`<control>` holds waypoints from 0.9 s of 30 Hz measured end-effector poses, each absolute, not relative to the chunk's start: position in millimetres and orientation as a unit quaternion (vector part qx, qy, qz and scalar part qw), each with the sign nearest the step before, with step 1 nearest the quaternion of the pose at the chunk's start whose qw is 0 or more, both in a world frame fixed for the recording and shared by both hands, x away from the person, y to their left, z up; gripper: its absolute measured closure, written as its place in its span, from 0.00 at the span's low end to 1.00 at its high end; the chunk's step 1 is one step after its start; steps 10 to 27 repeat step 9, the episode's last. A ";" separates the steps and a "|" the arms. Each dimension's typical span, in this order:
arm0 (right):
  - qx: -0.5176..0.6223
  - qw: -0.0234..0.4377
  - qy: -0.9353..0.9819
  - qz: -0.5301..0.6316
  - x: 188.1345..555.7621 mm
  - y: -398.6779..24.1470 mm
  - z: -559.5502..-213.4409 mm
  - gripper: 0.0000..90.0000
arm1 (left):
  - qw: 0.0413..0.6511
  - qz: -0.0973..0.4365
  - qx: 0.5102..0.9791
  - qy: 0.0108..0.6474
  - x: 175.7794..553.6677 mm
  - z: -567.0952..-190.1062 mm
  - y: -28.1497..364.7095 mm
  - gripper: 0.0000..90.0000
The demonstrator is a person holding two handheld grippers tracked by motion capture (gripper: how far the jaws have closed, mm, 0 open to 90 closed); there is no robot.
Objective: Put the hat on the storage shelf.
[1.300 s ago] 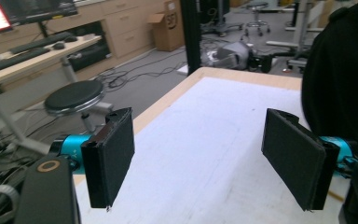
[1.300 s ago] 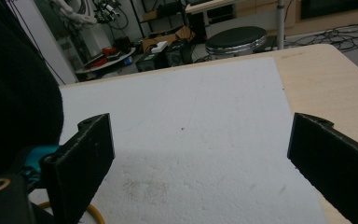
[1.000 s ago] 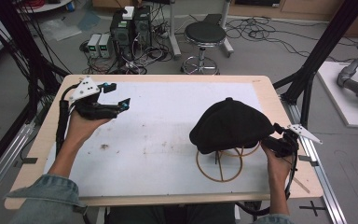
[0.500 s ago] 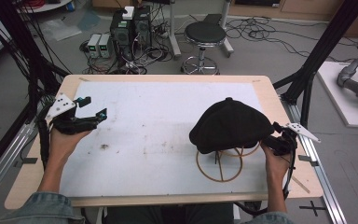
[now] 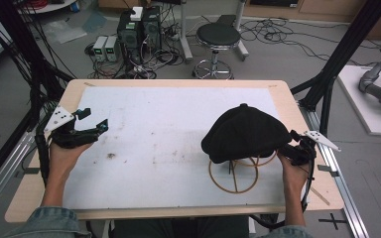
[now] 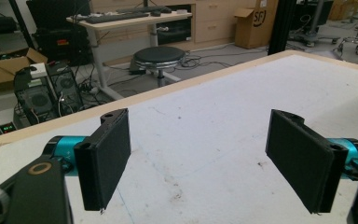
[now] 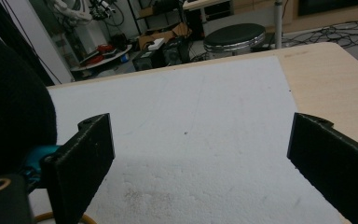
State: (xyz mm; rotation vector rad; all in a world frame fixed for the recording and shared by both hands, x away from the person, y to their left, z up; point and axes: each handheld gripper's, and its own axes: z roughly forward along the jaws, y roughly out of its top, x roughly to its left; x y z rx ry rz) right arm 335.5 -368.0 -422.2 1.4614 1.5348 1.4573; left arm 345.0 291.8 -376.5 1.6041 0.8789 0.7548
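Facing: black hat (image 5: 245,133) lies just left of right gripper (image 5: 297,150), fingers spread
Left gripper (image 5: 82,130): well apart, fingers spread, empty

High view sits above the person's edge of the worktop (image 5: 178,124), looking forward and down; takes in the whole white sheet plus floor behind. Left claw view rides low and close over the worktop (image 6: 223,116), aimed between its own jaws across the sheet toward the far edge. Right claw view is also low and near the sheet, facing the far edge too. All three share the round black stool (image 5: 218,37) (image 6: 158,57) (image 7: 235,36) past the worktop; the computer boxes (image 5: 139,29) on the floor show from the left claw view too (image 6: 42,95).
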 end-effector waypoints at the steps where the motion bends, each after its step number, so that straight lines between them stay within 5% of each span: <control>1: 0.546 0.281 0.573 0.543 335.4 -367.9 -422.2 0.08 | 0.549 0.318 0.677 0.372 345.1 -376.9 291.8 0.25; 27: 0.546 0.281 0.573 0.543 335.8 -367.8 -422.3 0.08 | 0.549 0.318 0.676 0.374 345.3 -378.4 294.3 0.25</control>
